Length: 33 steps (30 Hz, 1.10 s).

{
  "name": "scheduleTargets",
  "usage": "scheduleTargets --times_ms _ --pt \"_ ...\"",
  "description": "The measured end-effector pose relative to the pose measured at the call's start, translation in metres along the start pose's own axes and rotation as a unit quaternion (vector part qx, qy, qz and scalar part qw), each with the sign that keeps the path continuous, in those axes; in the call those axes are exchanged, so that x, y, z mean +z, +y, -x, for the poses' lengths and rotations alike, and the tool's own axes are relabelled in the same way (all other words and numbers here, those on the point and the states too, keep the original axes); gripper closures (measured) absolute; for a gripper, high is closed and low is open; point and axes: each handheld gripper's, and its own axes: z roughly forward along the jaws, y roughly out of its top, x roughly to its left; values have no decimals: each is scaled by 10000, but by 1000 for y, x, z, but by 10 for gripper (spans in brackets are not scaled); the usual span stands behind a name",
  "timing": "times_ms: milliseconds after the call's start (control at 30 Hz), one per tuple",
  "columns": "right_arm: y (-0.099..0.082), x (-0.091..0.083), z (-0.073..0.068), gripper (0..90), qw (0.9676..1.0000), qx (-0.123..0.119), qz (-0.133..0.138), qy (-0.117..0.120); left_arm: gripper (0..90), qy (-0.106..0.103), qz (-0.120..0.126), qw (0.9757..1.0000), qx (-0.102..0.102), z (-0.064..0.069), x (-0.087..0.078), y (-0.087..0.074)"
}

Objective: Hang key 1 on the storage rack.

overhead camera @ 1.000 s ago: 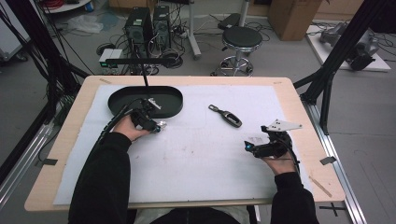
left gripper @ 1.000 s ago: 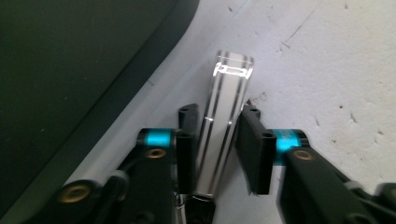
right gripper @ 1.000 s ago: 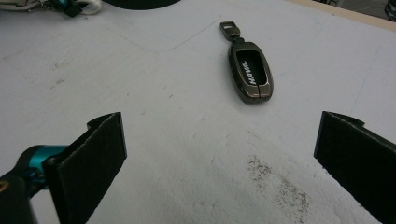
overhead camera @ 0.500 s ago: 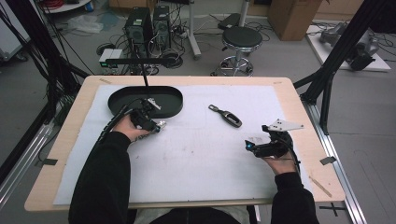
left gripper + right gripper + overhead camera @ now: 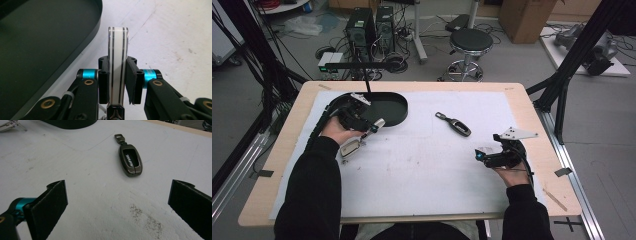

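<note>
**Worktop count: two tools, one tray, two small items**

Where the white sheet (image 5: 427, 165) covers the worktop (image 5: 532, 107), one black oval tray (image 5: 389, 107) sits at its far left. The left tool (image 5: 374, 126) is clamped on one slim white fob with dark stripes (image 5: 117, 65), held edge-on between both pads just beside the tray's rim, over the sheet. A silver clip (image 5: 349, 148) hangs below that hand in the high view; whether it belongs to the fob I cannot tell. The right tool (image 5: 479, 156) rests at the near right with its jaws spread wide and nothing between them. One dark key fob with white lettering and a metal loop (image 5: 130, 160) lies flat on the sheet ahead of it, well apart from both tools.
</note>
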Motion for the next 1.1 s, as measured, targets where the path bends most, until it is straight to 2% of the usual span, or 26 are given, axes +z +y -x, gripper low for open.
scheduleTargets --times_ms 67,133,300,367,467,633,700,833,967,1100 --pt "0 0 0 15 10000 -24 -10 -11 746 -133 101 9999 -17 0 -7 0" --pt "0 1 0 15 10000 -36 -27 -5 746 -230 308 9992 -85 -2 -17 0" --pt "0 1 0 15 10000 -39 -28 -16 746 -216 564 9980 -163 -7 -38 0" --pt "0 2 0 15 10000 -10 -39 -13 746 -273 665 9974 -94 -9 -47 2" --pt "-1 2 1 15 10000 -24 -62 -28 746 -317 928 9952 -48 -10 -60 7" --pt "0 3 0 16 10000 -25 -55 -19 747 -307 1353 9903 -105 -14 -80 21" --pt "0 3 -1 15 10000 -36 -74 -4 747 -303 1454 9888 -138 -17 -86 24" --pt "0 4 0 15 10000 -38 -70 16 747 -191 1477 9885 -252 -23 -93 31" --pt "0 3 -1 15 10000 -25 -61 21 747 -239 1596 9861 -393 -28 -97 35" --pt "0 3 -1 15 10000 -42 -71 27 747 -215 1545 9870 -386 -31 -98 41"
